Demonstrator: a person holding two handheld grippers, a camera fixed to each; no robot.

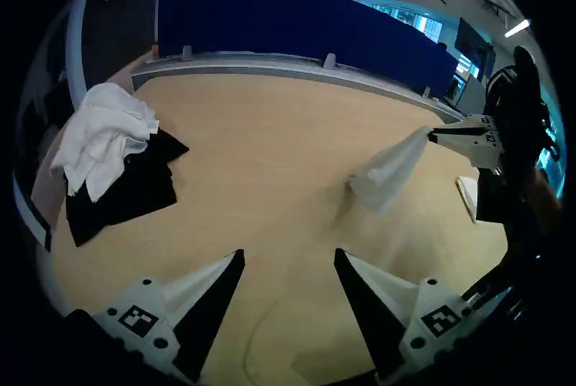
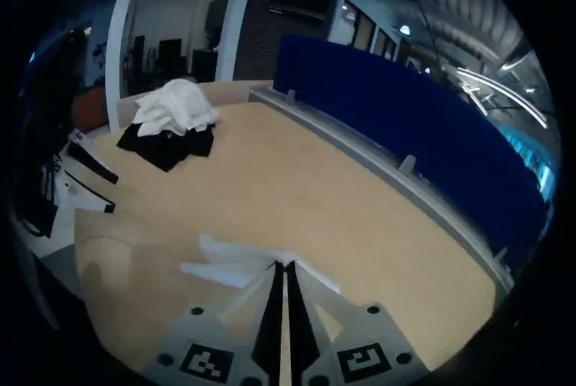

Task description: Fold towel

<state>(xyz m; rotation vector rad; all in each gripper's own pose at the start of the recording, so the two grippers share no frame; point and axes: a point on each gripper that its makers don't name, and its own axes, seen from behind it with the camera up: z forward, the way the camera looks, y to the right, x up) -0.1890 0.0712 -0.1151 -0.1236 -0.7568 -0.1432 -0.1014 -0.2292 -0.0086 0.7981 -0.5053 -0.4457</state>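
Note:
A white towel (image 1: 389, 170) hangs from my right gripper (image 1: 434, 134), its lower end resting on the wooden table (image 1: 273, 134). In the right gripper view the right gripper (image 2: 282, 268) is shut on this towel (image 2: 234, 262), which bunches just ahead of the fingertips. My left gripper (image 1: 289, 252) stands open low over the table's near part, nothing between its fingers, well short of the towel. The left gripper (image 2: 92, 170) also shows at the far left of the right gripper view.
A pile of white cloth (image 1: 104, 134) over black cloth (image 1: 137, 188) lies at the table's left end, also seen as white cloth (image 2: 176, 105) on black cloth (image 2: 167, 145). A blue divider (image 1: 288, 22) runs along the table's far edge. A white folded item (image 1: 468, 195) lies at the right.

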